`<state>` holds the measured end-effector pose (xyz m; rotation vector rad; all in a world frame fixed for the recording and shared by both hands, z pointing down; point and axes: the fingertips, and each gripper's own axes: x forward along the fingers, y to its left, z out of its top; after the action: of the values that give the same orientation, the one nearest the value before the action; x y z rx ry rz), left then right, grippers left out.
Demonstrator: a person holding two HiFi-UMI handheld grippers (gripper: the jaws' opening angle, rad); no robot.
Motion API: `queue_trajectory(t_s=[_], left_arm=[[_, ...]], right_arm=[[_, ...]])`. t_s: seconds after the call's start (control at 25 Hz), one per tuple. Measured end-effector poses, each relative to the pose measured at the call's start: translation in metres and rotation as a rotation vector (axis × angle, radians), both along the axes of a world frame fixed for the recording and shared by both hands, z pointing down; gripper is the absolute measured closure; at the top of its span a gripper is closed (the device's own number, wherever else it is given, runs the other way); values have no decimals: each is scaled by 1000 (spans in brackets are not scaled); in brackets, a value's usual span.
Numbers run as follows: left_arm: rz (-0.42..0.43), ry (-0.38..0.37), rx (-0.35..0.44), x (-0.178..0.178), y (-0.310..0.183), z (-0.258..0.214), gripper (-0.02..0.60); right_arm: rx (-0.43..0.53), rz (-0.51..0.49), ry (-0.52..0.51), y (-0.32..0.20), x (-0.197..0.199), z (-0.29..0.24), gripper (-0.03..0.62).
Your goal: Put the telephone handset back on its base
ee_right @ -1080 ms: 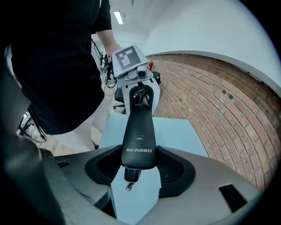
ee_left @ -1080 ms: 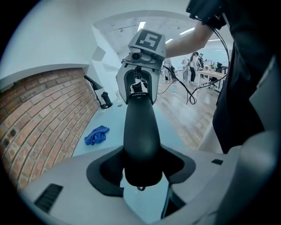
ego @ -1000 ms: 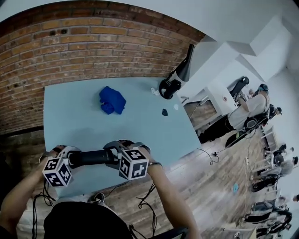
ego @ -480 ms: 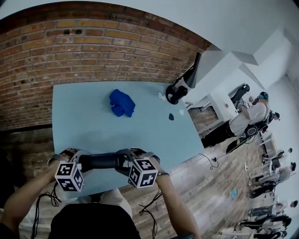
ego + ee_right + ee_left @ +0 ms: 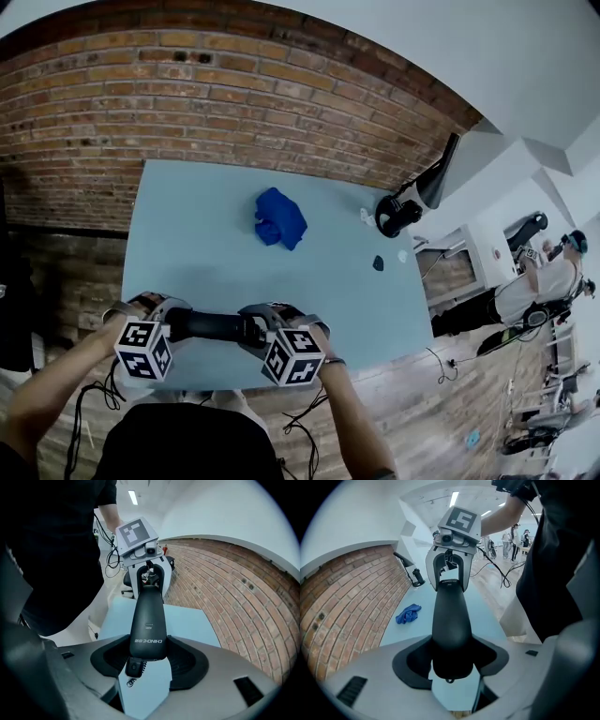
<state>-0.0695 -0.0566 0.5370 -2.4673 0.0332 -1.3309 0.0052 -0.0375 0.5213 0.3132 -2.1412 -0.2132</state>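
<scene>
While the handset (image 5: 211, 325) hangs level over the near edge of the table (image 5: 197, 253), the left gripper (image 5: 172, 323) has its jaws closed on one end and the right gripper (image 5: 255, 330) has its jaws closed on the other. The step in hand looks like the carry toward the base. No view shows a base for certain. The black stand (image 5: 403, 208) at the table's far right corner may be it, well apart from the handset and beyond a blue cloth (image 5: 279, 217).

The next move probably calls for both hands to travel together, keep the handset level, then lower it squarely.

Only the head view takes in the whole table. The right gripper view shows printed lettering and a small plug with a curl of cord at its end. The left gripper view shows a plain rounded end, and the cloth near the brick wall (image 5: 342, 602).
</scene>
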Motion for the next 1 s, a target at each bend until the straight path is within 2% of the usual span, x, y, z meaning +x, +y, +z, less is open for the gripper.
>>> queue_trajectory(t_s=[0.28,0.56,0.68,0.88,1.0], left_arm=[[-40,-8,-15,34,2,9,319],[-31,47,-98,51,3,8,321],[-5,52,-140,55,3,9,319],[65,83,-255,54,18,6,319],[83,80,-252,52,21,10,319]], right_arm=[[-13,-44,-30,0,35,7,344],[-60,-36,-120,-1,50,6,344],[-96,-9,-135,0,53,13,344],[-203,57,-225,18,48,21,342],[-210,59,-230,21,46,23,343]])
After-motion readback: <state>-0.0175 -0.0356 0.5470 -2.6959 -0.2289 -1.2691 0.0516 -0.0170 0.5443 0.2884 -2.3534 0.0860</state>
